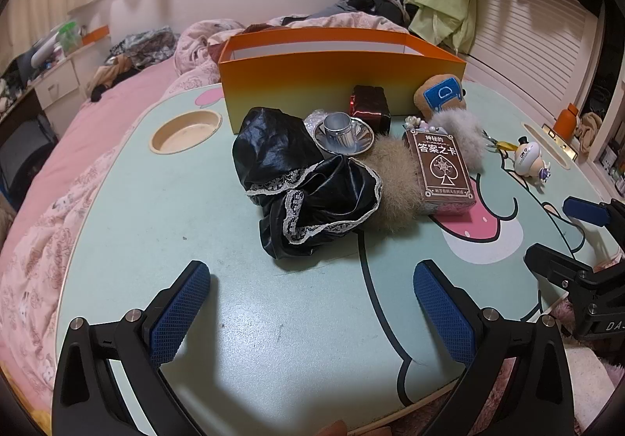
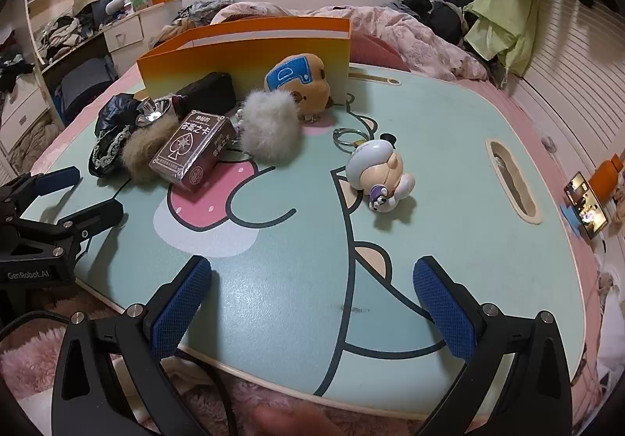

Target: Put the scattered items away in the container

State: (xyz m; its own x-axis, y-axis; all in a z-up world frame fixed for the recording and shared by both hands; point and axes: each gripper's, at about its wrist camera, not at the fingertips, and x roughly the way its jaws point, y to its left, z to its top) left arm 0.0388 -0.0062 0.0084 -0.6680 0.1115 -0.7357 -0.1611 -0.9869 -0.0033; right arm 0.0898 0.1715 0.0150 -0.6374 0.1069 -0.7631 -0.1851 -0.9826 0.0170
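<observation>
Both our tongs, left gripper (image 1: pixel 311 293) & right gripper (image 2: pixel 312 293), hover spread, empty. Black lace-trimmed satin cloth (image 1: pixel 300 182), brown card box (image 2: pixel 193 154) etc. lie clustered before the tall orange cardboard container (image 1: pixel 336 78), w/ short carries.

On the table (image 1: pixel 273 318), the container (image 1: pixel 340 84) stands at the far edge, the cloth (image 1: pixel 304 182), cup (image 1: pixel 341 129), card box (image 1: pixel 439 166) and plush (image 1: pixel 439 94) before it, and the figurine (image 1: pixel 531 160) toward the right edge.
</observation>
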